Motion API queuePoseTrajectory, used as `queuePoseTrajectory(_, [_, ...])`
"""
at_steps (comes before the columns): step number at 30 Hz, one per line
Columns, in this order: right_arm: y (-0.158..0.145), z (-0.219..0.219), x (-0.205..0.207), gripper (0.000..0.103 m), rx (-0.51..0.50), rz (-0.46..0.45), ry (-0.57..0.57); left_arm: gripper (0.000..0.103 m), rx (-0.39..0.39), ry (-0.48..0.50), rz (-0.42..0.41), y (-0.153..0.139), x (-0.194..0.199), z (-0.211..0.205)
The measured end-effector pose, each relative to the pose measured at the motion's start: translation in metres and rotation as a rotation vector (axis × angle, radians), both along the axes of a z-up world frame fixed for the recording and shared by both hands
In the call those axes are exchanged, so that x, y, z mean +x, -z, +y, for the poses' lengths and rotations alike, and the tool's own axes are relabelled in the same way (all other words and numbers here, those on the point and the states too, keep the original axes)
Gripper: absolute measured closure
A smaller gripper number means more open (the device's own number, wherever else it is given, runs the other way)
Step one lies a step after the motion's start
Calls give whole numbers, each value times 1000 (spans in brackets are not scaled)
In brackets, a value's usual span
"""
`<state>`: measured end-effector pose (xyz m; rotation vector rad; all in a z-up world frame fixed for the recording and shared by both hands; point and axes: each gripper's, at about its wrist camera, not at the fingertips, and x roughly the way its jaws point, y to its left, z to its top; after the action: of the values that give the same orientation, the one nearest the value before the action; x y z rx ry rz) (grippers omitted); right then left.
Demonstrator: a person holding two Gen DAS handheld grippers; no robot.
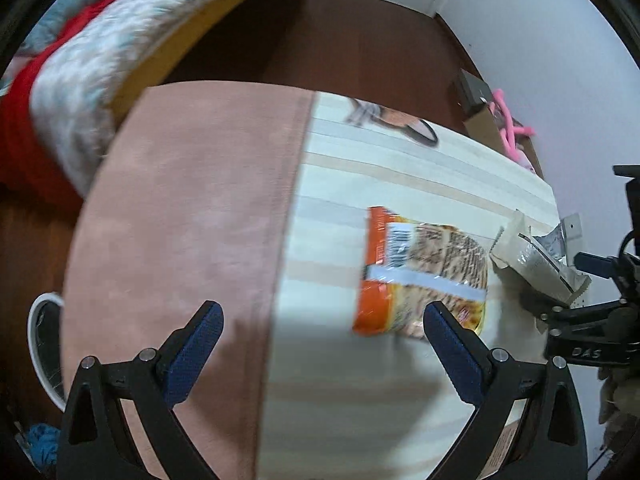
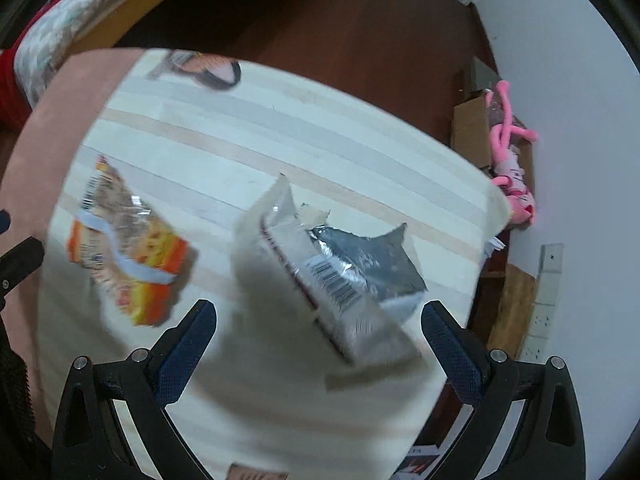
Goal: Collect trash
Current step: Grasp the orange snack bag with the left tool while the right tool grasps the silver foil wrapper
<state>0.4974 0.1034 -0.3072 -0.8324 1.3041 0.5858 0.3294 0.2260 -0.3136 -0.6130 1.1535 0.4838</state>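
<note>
An orange noodle wrapper lies on the striped tabletop; it also shows in the right wrist view. A torn silver and white packet lies to its right, and shows in the left wrist view. My left gripper is open and empty above the table, its right finger near the orange wrapper's lower edge. My right gripper is open and empty, with the silver packet between and just ahead of its fingers. The right gripper shows at the right edge of the left wrist view.
A pink cloth covers the table's left part. An orange and black item lies at the far edge. A bed with a red blanket is at left, a white bin below. A cardboard box with pink toy stands by the wall.
</note>
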Motion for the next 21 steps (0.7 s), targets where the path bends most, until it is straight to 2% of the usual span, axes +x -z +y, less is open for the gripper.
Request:
queuePoseTrajectory(1, [5,-2,5,3,13,7,21,2,-7,11,-1,3,4,-1])
queuePoseTrajectory(2, [7,-8,12,15,25,11,48,2,-15,24,-1,6,11,-4])
queuePoseTrajectory(3, [10,-14,19,33,45,28,96,2,-19,35,-1,8,14,-7])
queuePoseTrajectory(5, [13,-29,32,44,94,75,198,2,-24,68,3,12,24,-14])
queuePoseTrajectory(6, [13,-37,37,48,121,95,249,6,-17,80,4,13,27,-16])
queuePoseTrajectory(7, [13,-44,40,49,150,106,290,10,-6,91,5,12,30,-19])
queuePoseTrajectory(8, [13,-48,41,52,169,112,308,21,7,109,6,12,34,-24])
queuePoseTrajectory(9, [12,-53,42,54,182,117,331,39,17,117,13,12,36,-26])
queuePoseTrajectory(10, [12,-57,42,55,190,117,346,48,29,124,21,13,39,-28])
queuePoseTrajectory(11, [12,-59,42,60,198,118,353,65,38,134,30,14,41,-31])
queuePoseTrajectory(13, [9,-64,39,62,207,110,356,75,64,132,29,13,42,-33])
queuePoseTrajectory(14, [8,-65,39,65,214,106,359,87,66,133,22,12,40,-35])
queuePoseTrajectory(15, [5,-65,37,70,222,103,362,92,64,133,19,13,43,-36])
queuePoseTrajectory(17, [3,-68,33,72,235,101,367,96,90,124,11,9,40,-39])
queuePoseTrajectory(21, [-7,-77,15,76,275,95,379,98,112,107,-18,-7,28,-38])
